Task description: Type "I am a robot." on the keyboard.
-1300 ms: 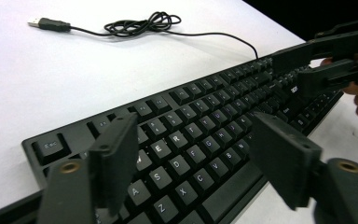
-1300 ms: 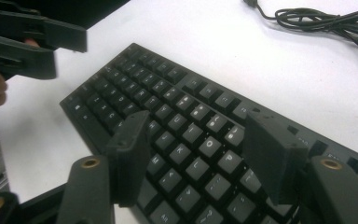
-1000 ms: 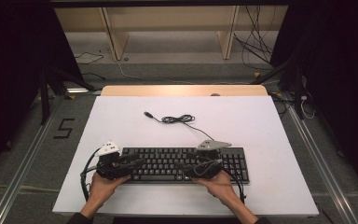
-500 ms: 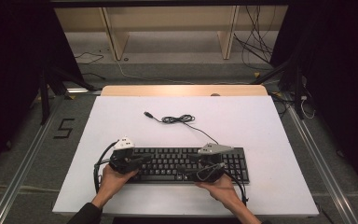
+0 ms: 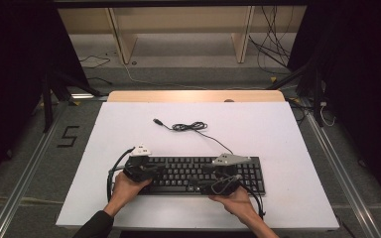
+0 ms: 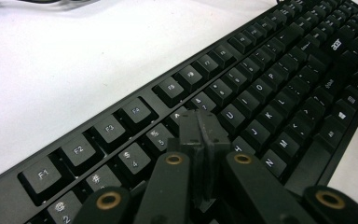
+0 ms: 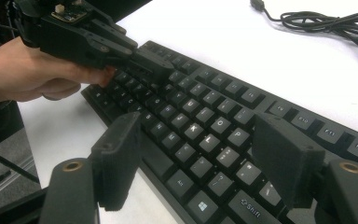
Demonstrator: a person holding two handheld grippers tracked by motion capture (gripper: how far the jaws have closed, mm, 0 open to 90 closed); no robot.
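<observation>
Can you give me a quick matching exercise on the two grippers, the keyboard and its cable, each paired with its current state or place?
Things:
1. left gripper
2. right gripper
3. keyboard
4. cable

States or places:
A. lies loosely coiled on the white table, beyond the keyboard
B. jaws spread wide, over the keys near the space bar end
C. jaws pressed together, tips over the number row
D. lies flat near the person's edge of the table, under both grippers

Pairs: 1-C, 2-B, 3-D, 4-A
</observation>
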